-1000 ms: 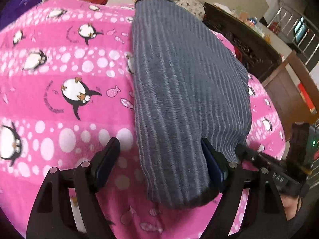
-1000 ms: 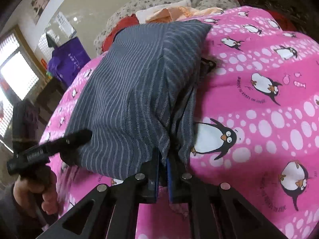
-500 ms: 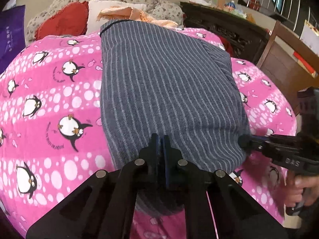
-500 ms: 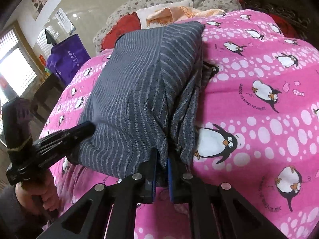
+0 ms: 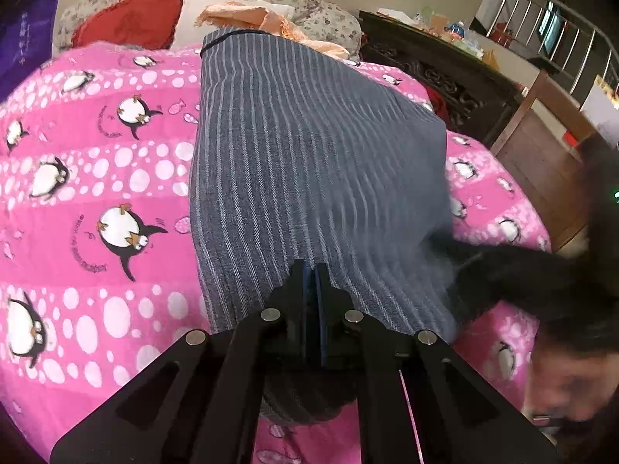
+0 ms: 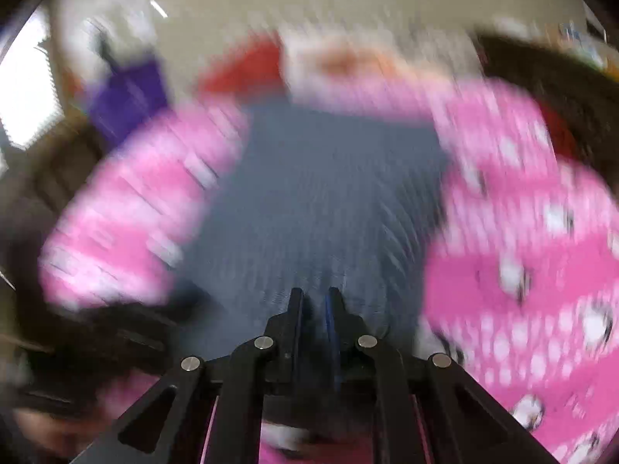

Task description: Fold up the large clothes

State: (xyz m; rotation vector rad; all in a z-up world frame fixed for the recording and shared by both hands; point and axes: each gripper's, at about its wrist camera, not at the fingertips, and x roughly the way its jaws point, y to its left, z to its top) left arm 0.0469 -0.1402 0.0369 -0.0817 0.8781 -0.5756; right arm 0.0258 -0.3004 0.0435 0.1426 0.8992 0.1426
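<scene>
On the bed, my striped grey garment (image 5: 309, 162) runs lengthwise down the pink penguin blanket (image 5: 96, 178), with open blanket on its left and a narrower strip on its right. My left gripper (image 5: 314, 270) is clamped on the near hem. My right gripper (image 6: 313, 297), blurred in its own view, has its fingers pressed together on the cloth at the near right corner.

Left gripper (image 5: 314, 270) jaws pinching striped garment (image 5: 309, 162)
</scene>
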